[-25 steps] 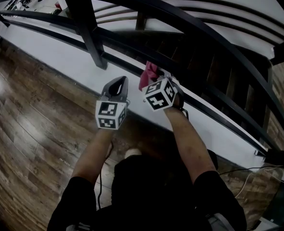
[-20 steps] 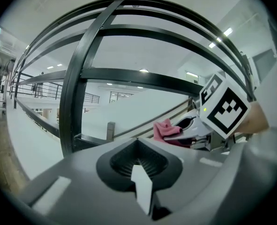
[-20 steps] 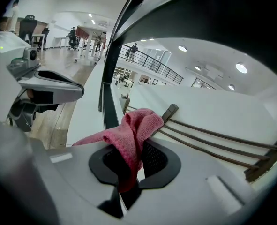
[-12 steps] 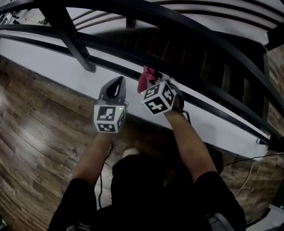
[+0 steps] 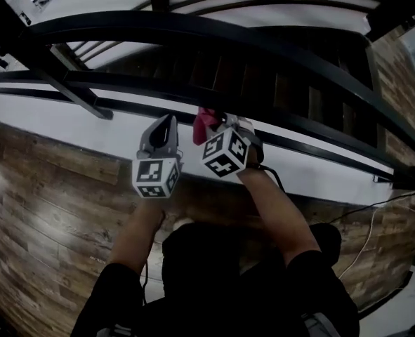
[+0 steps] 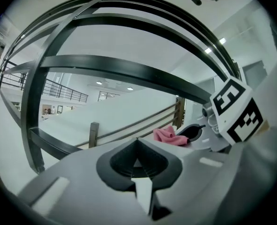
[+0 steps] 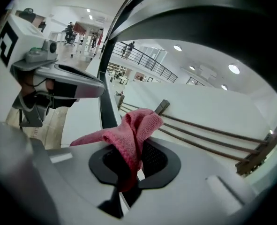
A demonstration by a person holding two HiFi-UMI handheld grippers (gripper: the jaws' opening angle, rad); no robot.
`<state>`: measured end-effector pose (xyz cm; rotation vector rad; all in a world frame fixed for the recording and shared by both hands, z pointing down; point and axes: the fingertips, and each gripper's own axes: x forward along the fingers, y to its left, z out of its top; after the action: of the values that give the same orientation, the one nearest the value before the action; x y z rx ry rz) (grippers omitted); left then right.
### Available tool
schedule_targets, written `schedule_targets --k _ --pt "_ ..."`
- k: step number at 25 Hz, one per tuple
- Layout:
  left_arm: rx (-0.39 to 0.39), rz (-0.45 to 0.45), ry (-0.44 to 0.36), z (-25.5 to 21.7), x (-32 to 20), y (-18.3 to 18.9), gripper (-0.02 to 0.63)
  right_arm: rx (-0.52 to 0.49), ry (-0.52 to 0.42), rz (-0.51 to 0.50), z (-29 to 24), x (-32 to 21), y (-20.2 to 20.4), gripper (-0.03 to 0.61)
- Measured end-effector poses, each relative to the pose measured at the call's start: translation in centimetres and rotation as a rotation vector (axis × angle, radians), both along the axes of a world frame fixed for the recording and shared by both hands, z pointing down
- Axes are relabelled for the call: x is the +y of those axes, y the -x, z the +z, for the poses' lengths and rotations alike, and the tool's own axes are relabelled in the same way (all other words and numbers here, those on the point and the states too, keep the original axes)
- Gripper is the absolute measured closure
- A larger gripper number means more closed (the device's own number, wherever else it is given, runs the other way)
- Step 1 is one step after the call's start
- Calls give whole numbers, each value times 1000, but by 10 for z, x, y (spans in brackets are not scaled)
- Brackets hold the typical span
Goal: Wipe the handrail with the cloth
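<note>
Head view, from the left: the left gripper (image 5: 163, 132) is held with jaws together and empty. Beside it, the right gripper (image 5: 225, 128) is clamped on the pink cloth (image 5: 205, 123), just under the dark handrail (image 5: 263, 44). Only a fold is pinched, so rubbing could drag the cloth free. No containers are seen.

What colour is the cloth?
Pink. The cloth shows best in the right gripper view.
</note>
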<state>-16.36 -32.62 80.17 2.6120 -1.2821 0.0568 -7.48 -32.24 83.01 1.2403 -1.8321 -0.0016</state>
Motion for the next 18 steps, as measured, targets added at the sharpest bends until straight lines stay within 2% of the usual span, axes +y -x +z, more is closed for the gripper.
schedule_targets --k 3,9,14,18 --pt "-13 28 -3 0 3 -16 615 -27 16 16 -1 11 -20 532" --pt "-21 77 -11 -3 19 -48 615 65 15 -1 -1 32 -57 532" --pt "-23 172 -14 -8 24 -78 615 103 19 -40 -1 48 -73 532" --pt "-57 221 -33 -10 31 -97 615 150 15 -76 0 60 -90 532"
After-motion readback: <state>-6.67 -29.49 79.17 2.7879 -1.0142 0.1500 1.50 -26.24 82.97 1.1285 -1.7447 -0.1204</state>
